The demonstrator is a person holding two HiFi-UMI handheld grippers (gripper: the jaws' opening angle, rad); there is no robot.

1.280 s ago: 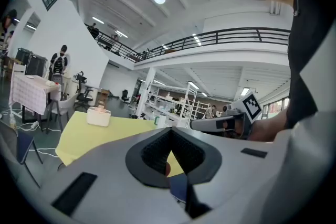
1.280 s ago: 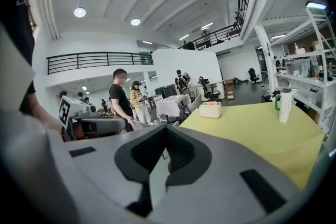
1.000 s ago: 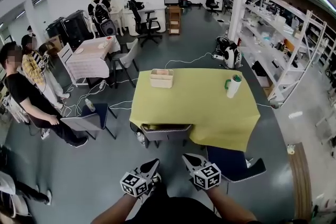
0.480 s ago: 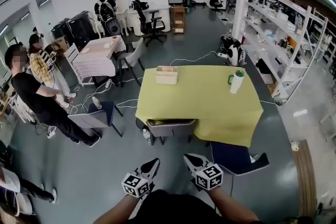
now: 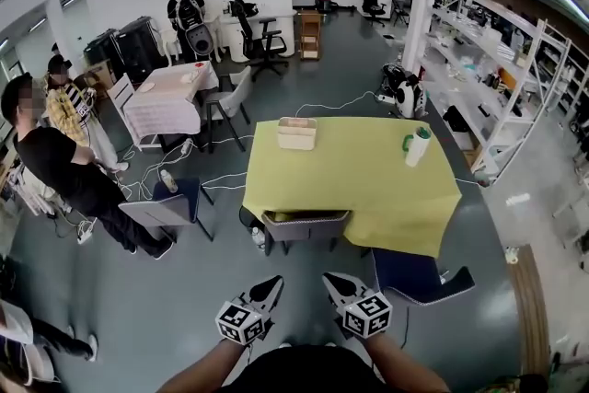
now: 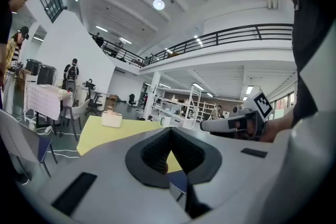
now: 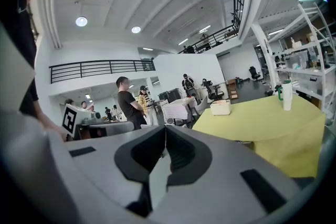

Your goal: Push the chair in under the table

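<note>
- The left claw [image 5: 270, 287] is clenched, jaws together with nothing between them. The right claw [image 5: 331, 280] is the same, clenched and empty. They are side by side, apart, and held about level.
- Head view only: a grey chair [image 5: 302, 227] is straight ahead of both claws. It is part way under the near edge of the table [image 5: 359, 189], with its back sticking out.
- Head view only: a blue chair [image 5: 416, 276] is just ahead-right of the right claw, at the table's near right corner, mostly out from under it.
- Neither claw touches a chair.
- Left gripper view only: a balcony railing [image 6: 226, 39] runs overhead, and the right claw shows side-on to its right. A sliver of yellow cloth and blue shows past the jaw tips.
- Right gripper view only: the table appears side-on, ahead-right, with the cloth hanging over its edge. A bottle [image 7: 286, 94] stands upright near the far right side, and a box [image 7: 220, 107] is further left. A person in a black shirt [image 7: 127, 105] stands ahead-left.
- Room for moving: open floor [image 5: 193, 290] lies between the claws and the grey chair, and more is left of the left claw.
- Cables [image 5: 216, 182] lie ahead-left, by the table's left edge.
- Shelving [image 5: 497, 78] is well off to the right.
</note>
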